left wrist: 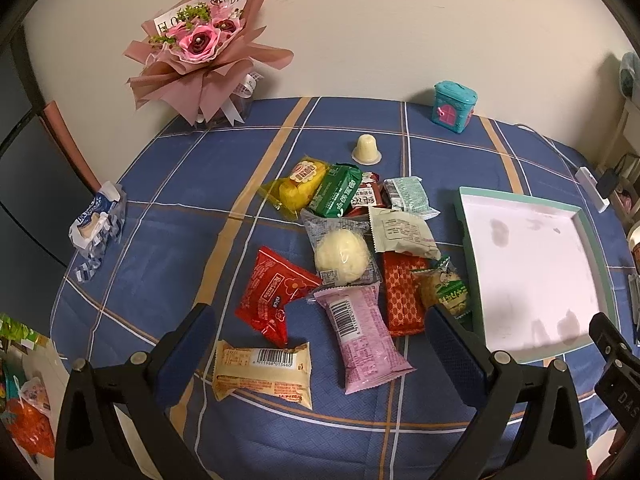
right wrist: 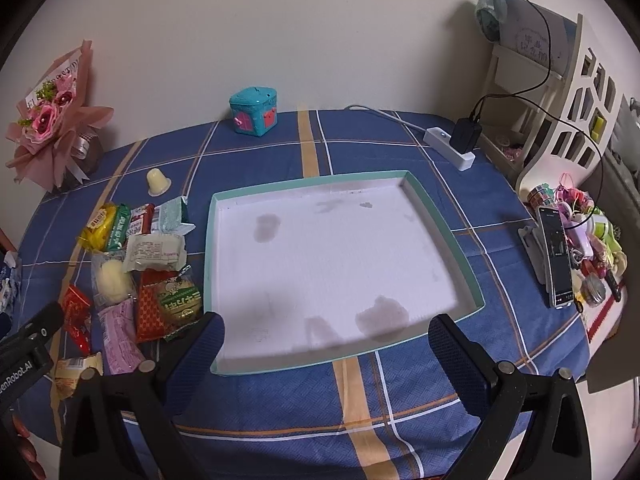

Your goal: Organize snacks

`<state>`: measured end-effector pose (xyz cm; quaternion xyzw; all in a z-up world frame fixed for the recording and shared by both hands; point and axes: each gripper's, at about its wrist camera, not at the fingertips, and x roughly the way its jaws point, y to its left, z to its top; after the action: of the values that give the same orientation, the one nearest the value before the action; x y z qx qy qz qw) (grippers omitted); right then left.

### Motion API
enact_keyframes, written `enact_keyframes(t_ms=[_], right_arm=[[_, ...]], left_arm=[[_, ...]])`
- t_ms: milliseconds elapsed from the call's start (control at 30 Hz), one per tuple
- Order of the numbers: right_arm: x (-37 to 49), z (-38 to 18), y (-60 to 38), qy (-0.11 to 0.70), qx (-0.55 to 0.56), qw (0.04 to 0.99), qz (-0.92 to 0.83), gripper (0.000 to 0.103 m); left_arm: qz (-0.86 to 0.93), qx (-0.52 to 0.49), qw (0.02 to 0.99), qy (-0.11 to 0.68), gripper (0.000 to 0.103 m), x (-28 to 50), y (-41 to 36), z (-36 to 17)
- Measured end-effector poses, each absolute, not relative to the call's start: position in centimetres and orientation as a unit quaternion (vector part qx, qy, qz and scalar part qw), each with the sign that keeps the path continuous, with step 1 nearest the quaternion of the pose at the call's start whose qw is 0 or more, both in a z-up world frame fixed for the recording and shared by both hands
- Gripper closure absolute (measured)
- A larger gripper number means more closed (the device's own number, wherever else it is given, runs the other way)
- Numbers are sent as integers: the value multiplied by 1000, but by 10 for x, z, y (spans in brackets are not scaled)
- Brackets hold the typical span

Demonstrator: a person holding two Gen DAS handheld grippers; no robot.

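Here we find the snacks heaped loosely on the blue plaid tablecloth [left wrist: 168, 240], just left of a shallow teal-rimmed box tray [right wrist: 440, 220] whose white floor carries a few grey stains and nothing else. Nearest our left gripper [left wrist: 320, 354] lie a cream wafer packet [left wrist: 262, 374] with its barcode up and a pink packet [left wrist: 366, 344], both between the widely parted jaws but untouched by them. Behind those sit a red packet [left wrist: 272, 294], a clear-wrapped white bun [left wrist: 340, 256], an orange-red patterned packet [left wrist: 402, 296] and a small green-and-yellow cracker packet [left wrist: 444, 286] that lies just beside the tray's wall. Farther back, a yellow packet [left wrist: 298, 188], a green one [left wrist: 336, 190] and two pale green-white wrappers overlap so much that we cannot read their labels or tell exactly how many lie beneath. A small jelly cup [left wrist: 367, 148] stands apart behind the heap, upside down. Our right gripper [right wrist: 326, 354] hangs over the tray's near edge with its jaws spread wide and nothing between them. At the table's left edge rests a crumpled blue-and-white wrapper [left wrist: 98, 224]. By the wall stand a pink wrapped bouquet [left wrist: 200, 48] and a teal house-shaped box [right wrist: 253, 110]. At the right, a white power strip [right wrist: 450, 146], a phone on a stand [right wrist: 556, 256] and a jumble of small trinkets that we cannot make out.
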<state>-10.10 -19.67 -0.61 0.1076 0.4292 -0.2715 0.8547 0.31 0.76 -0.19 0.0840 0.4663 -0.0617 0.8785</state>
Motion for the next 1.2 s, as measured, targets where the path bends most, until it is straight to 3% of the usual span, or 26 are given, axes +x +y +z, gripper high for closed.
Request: enact_keyframes(t_ms=[1200], right_arm=[[-103,-2,-194,418,104,865,-258,0]], left_arm=[[-60,85,877,468,0,4,11,-4]])
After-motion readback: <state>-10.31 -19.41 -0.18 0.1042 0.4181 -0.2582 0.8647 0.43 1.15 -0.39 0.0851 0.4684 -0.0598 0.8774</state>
